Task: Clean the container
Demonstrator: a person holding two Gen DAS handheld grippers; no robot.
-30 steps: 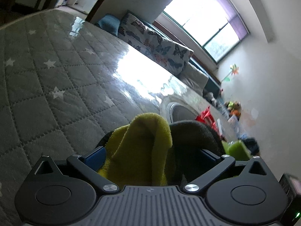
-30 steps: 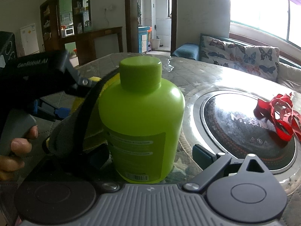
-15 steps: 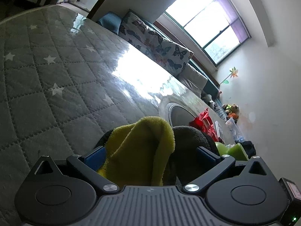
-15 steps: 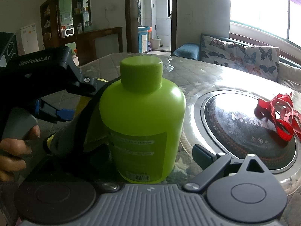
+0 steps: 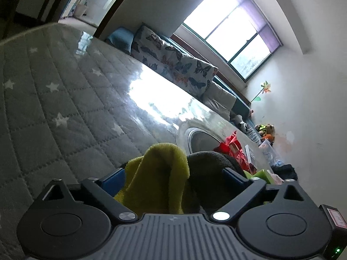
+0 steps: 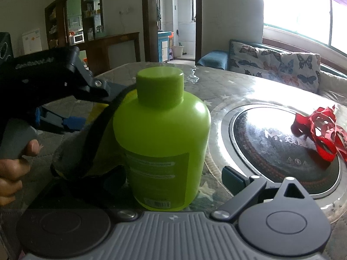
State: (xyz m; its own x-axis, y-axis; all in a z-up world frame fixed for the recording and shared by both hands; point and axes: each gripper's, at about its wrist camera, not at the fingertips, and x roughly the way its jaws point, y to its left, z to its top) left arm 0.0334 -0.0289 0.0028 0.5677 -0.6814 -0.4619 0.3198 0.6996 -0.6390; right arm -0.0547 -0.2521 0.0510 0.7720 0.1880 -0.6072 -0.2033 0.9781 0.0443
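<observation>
The lime-green bottle (image 6: 161, 138) is standing upright on the quilted table (image 6: 216, 82), just beside the round black cooktop (image 6: 282, 149). The right gripper (image 6: 173, 176) is sitting spread around the bottle's base, its fingers apart from it. The left gripper (image 5: 173, 173) is clamping a yellow-and-grey cloth (image 5: 156, 173), pressing it against the bottle's left side. Red ribbon (image 6: 321, 134) is lying on the cooktop.

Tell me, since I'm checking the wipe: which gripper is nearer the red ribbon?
Right. The right gripper straddles the green bottle beside the hob bearing the red ribbon; the left gripper, clamping the cloth, is beyond the bottle.
</observation>
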